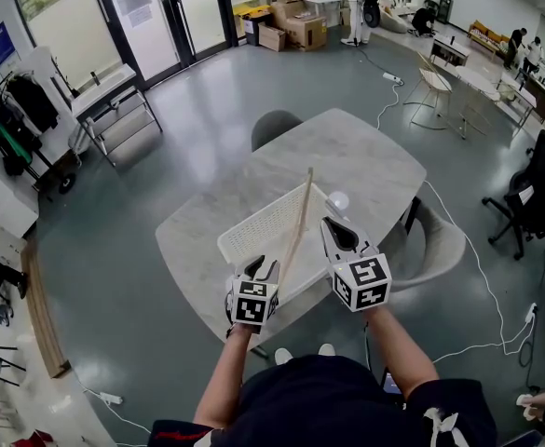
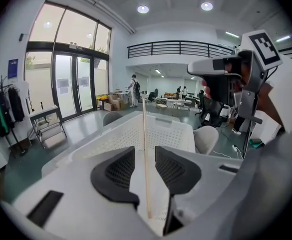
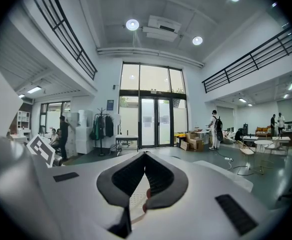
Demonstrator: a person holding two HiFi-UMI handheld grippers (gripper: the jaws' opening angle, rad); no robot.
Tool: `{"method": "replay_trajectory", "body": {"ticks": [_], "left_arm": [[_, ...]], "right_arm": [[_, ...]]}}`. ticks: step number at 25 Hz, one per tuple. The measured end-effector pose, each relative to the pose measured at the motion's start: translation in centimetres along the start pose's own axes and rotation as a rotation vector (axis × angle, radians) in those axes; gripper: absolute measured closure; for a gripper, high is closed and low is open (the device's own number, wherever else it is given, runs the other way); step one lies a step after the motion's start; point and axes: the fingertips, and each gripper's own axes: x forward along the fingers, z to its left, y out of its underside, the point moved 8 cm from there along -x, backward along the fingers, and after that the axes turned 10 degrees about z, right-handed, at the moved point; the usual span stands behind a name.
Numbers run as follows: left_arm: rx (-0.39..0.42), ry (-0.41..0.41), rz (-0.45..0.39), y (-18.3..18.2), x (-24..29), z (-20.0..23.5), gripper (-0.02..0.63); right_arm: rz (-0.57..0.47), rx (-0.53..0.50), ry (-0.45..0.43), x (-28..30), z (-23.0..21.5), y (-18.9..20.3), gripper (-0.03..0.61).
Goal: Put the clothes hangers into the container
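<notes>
A white perforated basket (image 1: 253,231) sits on the marble table (image 1: 365,156). A thin wooden hanger rod (image 1: 300,217) rises at a slant from the basket's near side between my two grippers. My left gripper (image 1: 261,266) is at the basket's near edge. In the left gripper view it (image 2: 145,151) stands open with the rod (image 2: 145,134) in the gap, and neither pad touches it. My right gripper (image 1: 333,226) hovers to the right of the rod. In the right gripper view its jaws (image 3: 146,156) meet at the tips, with a small brownish bit behind them that I cannot identify.
A small white round object (image 1: 338,200) lies on the table beyond the right gripper. A grey chair (image 1: 277,124) stands at the table's far side, a light one (image 1: 440,240) at its right. Cables run across the floor on the right.
</notes>
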Motion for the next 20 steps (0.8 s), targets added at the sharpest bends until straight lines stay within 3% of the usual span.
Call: {"method": "replay_trajectory", "body": {"ticks": [5,15,20], "left_arm": [[-0.003,-0.006,-0.016,-0.5,0.0,-0.4,0.486],[0.004,-0.034,-0.1,-2.3,-1.0,-1.7,0.607],[-0.022,-0.018,-0.165,-3.6,-1.6,-2.8,0.609]], "right_arm": [[0.002,0.001,-0.005,0.0,-0.6,0.2,0.56],[0.002,0.001,-0.024,-0.5,-1.9,0.3,0.56],[-0.005,-0.004,-0.049,-0.7,-2.8,0.3,0.56]]}}
